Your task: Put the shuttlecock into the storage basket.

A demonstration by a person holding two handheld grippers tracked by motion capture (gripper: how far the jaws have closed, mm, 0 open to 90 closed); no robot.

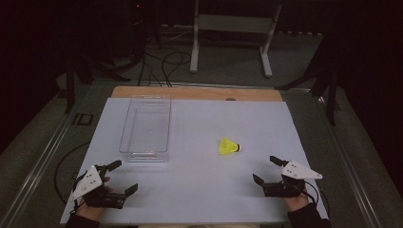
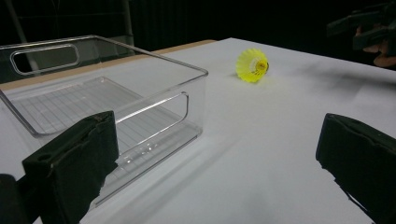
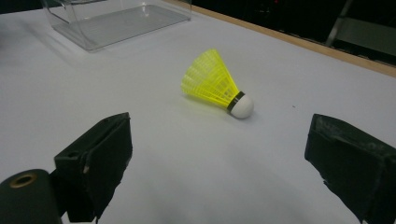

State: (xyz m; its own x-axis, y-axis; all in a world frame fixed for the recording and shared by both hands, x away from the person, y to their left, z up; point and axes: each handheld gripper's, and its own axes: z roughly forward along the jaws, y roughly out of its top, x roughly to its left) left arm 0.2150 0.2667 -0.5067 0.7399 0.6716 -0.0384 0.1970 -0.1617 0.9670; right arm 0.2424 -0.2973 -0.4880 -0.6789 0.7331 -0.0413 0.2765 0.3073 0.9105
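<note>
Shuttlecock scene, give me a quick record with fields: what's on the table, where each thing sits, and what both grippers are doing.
surface: white table
shuttlecock: yellow skirt, white cap, lying on its side, right of centre
bin: clear plastic, empty, left of the shuttlecock and apart from it
left gripper: jaws open, holding nothing, near the bin's close end
right gripper: jaws open, holding nothing, facing the shuttlecock, not touching it
nearest to shuttlecock: right gripper

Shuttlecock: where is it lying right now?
In the high view, the yellow shuttlecock lies on its side on the white table, right of the clear bin, ahead of the right claw.
</note>
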